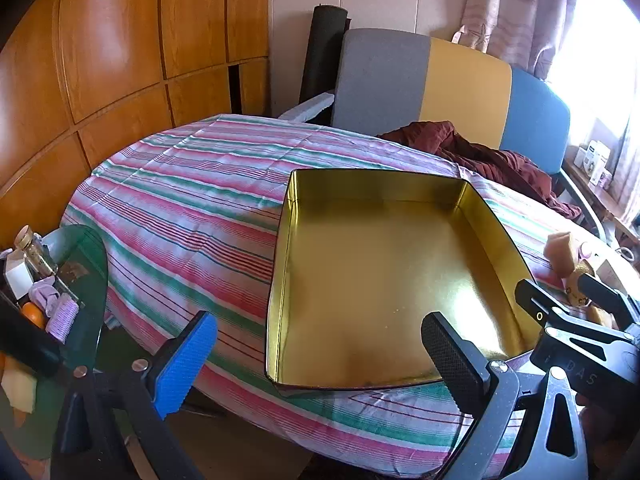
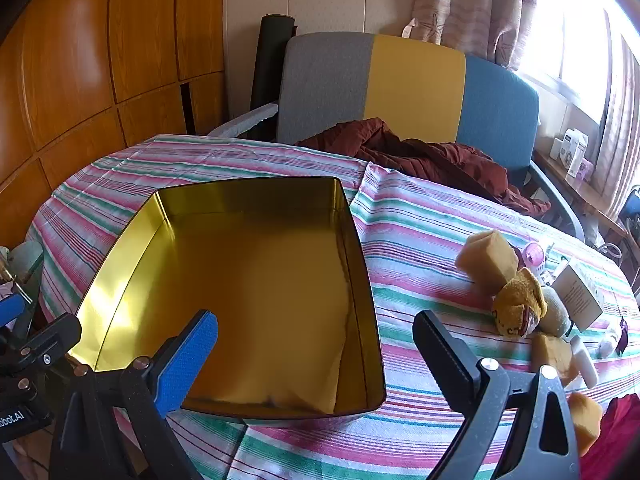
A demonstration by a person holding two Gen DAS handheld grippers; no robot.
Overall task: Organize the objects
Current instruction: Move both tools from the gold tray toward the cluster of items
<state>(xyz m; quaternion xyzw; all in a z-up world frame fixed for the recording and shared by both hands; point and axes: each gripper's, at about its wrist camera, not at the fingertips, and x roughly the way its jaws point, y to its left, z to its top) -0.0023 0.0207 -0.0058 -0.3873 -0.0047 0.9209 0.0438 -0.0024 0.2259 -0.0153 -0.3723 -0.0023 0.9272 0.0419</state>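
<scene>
An empty gold tin box (image 1: pixel 276 276) (image 2: pixel 374 320) lies on the striped tablecloth (image 1: pixel 180 200) (image 2: pixel 420 232). My left gripper (image 1: pixel 320 364) hovers open over the box's near edge with nothing between its fingers. My right gripper (image 2: pixel 316 360) is open too, above the box's near right corner. To the right of the box sits a heap of small things: tan sponge blocks (image 2: pixel 488 260) (image 1: pixel 560 250), a yellow soft toy (image 2: pixel 520 304), a white carton (image 2: pixel 580 296) and a pink round item (image 2: pixel 534 254). In the left wrist view the right gripper (image 1: pixel 572 296) shows at the right edge.
A grey, yellow and blue chair (image 2: pixel 416 88) stands behind the table with a maroon cloth (image 2: pixel 420 156) on it. Wooden panels (image 1: pixel 100 60) line the left wall. A green side table (image 1: pixel 86 272) at the left holds a glass bottle (image 1: pixel 34 254) and lilac cloth. Boxes sit on a window shelf (image 2: pixel 572 152).
</scene>
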